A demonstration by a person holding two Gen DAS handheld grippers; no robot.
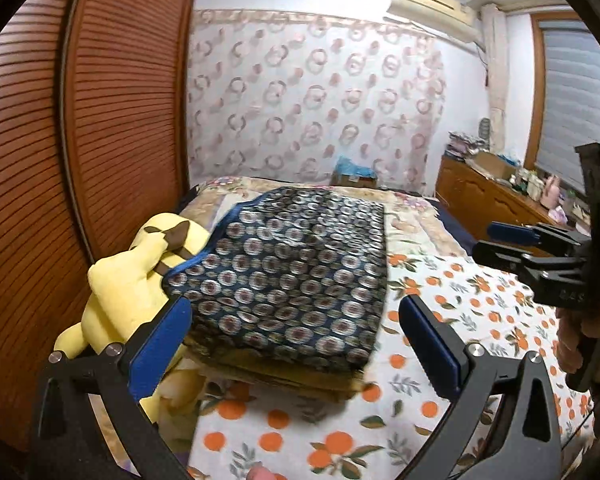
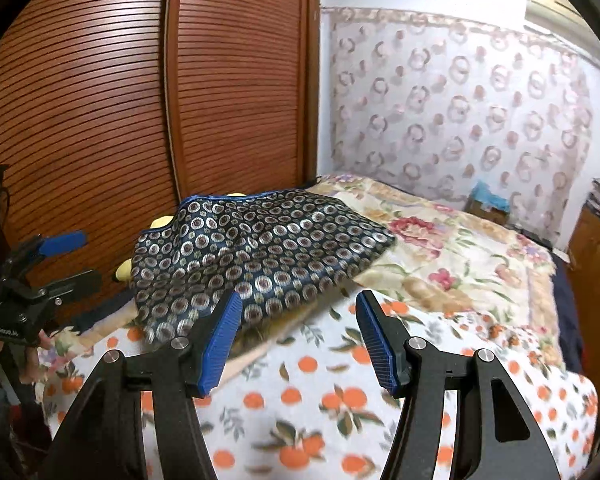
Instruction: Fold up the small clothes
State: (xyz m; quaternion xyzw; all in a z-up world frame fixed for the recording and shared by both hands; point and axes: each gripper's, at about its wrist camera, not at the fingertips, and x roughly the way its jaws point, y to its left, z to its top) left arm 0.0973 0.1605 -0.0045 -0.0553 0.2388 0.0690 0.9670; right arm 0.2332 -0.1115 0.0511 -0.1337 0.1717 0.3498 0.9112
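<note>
The folded navy garment with a ring-and-dot print [image 1: 288, 272] lies flat on top of a stack of folded cloth on the orange-print bedsheet [image 1: 460, 320], at the twelve o'clock position ahead of both tools. Judged from its squared edges, it has been set there as a finished piece.

The left gripper [image 1: 296, 344] stands fully spread with nothing between its blue pads [image 1: 160, 344]. The right gripper [image 2: 300, 340] is likewise parted and empty, the garment's near edge just beyond its tips.

The left wrist view alone shows the yellow plush toy [image 1: 140, 276] touching the stack at nine o'clock, and the tan layers beneath the garment. The right wrist view shows only slivers of that toy, but shows the floral quilt [image 2: 460, 248] at two o'clock more fully.
</note>
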